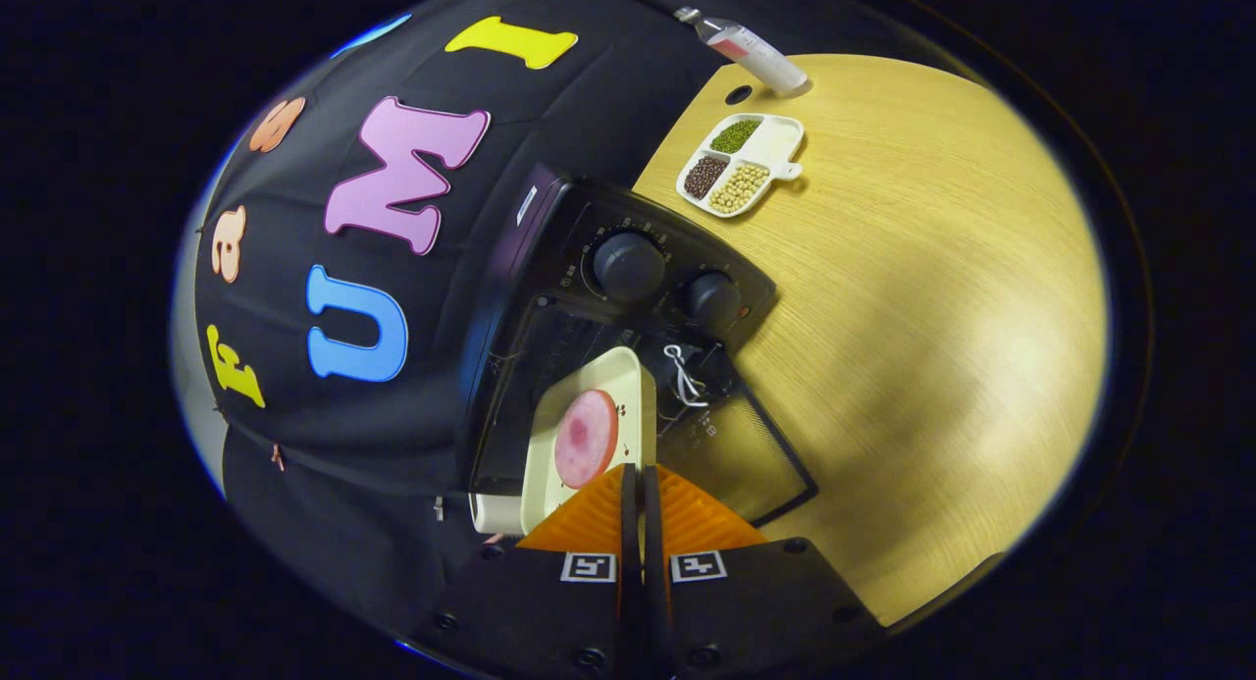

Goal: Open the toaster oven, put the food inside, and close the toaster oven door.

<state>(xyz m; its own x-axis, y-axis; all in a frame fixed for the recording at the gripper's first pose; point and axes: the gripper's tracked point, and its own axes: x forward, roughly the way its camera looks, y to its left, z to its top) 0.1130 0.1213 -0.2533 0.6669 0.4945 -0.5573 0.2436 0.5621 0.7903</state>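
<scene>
With the fingers (640, 479) drawn together so that only a thin slit shows between them, the gripper clamps the near rim of a cream rectangular tray (589, 435). Both fingers press on that rim. A round pink slice of food (586, 439) lies flat on the tray, just ahead of the fingertips and slightly to one side of them.

The tray extends forward from the fingers into the mouth of the black toaster oven (599, 307). The oven door (746, 444) is folded down and lies open beside the tray, its glass panel facing up; a white loop of cord (684, 371) rests near the door hinge. Two round control knobs (628, 266) sit on the oven's front panel, beyond the tray.

The oven stands on a light wood-grain counter (932, 317). Well beyond the oven, a white divided dish (741, 163) holds three kinds of beans in separate compartments. A clear bottle (748, 48) lies at the far counter edge, past the dish.
</scene>
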